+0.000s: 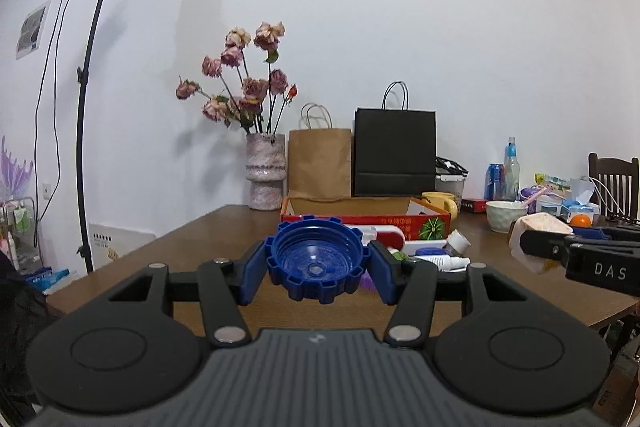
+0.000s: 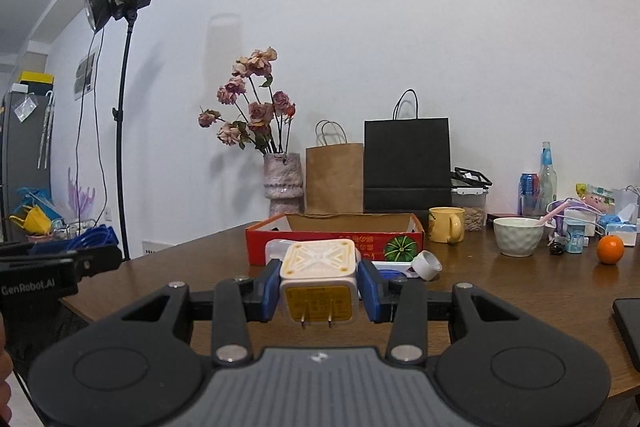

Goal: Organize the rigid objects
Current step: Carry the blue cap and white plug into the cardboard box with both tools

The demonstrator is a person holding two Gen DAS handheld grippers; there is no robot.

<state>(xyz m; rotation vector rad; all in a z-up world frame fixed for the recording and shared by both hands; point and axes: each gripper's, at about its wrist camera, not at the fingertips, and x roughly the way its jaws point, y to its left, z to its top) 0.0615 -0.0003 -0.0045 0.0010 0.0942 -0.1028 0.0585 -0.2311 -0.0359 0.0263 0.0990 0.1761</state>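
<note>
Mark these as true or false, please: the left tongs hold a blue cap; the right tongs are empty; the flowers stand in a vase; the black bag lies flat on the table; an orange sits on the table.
1. The left tongs hold a blue cap. True.
2. The right tongs are empty. False: they grip a white plug adapter, prongs toward the camera.
3. The flowers stand in a vase. True.
4. The black bag lies flat on the table. False: it stands upright by the wall, beside the brown bag.
5. An orange sits on the table. True.
</note>
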